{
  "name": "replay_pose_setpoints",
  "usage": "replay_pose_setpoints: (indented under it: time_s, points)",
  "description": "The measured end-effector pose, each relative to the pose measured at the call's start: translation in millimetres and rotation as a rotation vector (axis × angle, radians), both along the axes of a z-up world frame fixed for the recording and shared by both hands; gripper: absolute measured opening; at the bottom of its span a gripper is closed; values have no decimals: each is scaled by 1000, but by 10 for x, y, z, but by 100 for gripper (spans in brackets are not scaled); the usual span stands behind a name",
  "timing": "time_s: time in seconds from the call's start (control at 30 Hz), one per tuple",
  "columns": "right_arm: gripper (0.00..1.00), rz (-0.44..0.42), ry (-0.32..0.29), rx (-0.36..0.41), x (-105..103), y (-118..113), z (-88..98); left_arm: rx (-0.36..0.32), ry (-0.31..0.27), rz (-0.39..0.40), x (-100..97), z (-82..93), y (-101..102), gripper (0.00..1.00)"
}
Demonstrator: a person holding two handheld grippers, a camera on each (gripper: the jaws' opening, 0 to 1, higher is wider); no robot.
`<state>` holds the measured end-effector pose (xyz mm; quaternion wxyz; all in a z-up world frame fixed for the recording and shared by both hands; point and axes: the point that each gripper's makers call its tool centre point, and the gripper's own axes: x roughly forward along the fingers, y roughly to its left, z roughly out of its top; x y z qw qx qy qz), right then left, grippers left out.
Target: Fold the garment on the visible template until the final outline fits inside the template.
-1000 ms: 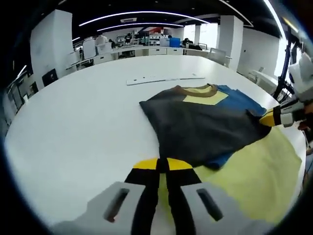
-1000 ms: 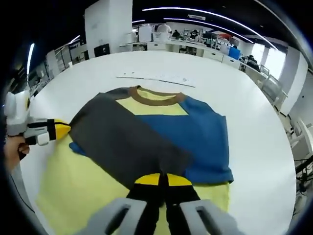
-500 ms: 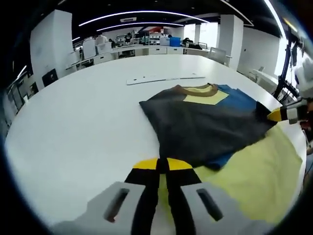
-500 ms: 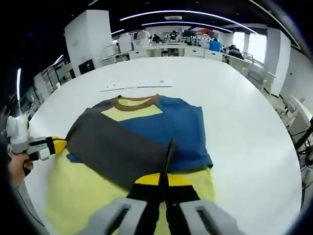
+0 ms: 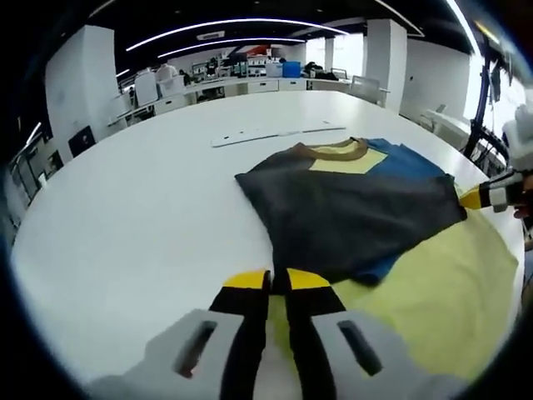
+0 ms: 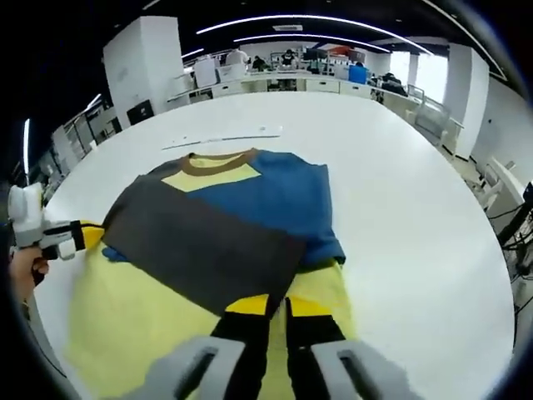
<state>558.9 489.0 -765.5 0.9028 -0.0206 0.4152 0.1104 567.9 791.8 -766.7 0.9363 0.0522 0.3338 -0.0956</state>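
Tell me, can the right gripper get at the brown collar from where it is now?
Probably yes. The right gripper sits at the shirt's near hem, and the brown collar lies at the far end with only flat fabric between; nothing stands in the way.

Open office, dark ceiling, curved light strips (image 6: pixel 283 18), white pillar (image 5: pixel 77 79), desks (image 6: pixel 275 82).

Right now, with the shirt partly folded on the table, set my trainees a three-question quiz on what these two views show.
1. True or false: the grey panel lies folded over the blue part of the shirt.
2. What colour is the shirt's collar?
3. The yellow sheet lies: A) under the shirt, B) on top of it, C) off the white table.

Key: 1 true; 2 brown; 3 A.
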Motion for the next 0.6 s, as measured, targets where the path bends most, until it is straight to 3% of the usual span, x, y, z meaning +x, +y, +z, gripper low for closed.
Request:
replay_pose_setpoints:
  time_s: [0.13, 0.27, 0.4, 0.6]
  points:
    - [30, 39, -42, -2, 30, 18, 98, 22, -1, -20, -10, 22, 61, 25]
    - [52, 131, -128, -10, 95, 86, 266, 29, 8, -58, -86, 24, 62, 37]
    - [68, 164, -145, 9, 60, 98, 377, 35, -7, -94, -185, 102, 60, 49]
    - [85, 233, -103, 85, -172, 146, 413, -2, -38, -141, -342, 270, 22, 68]
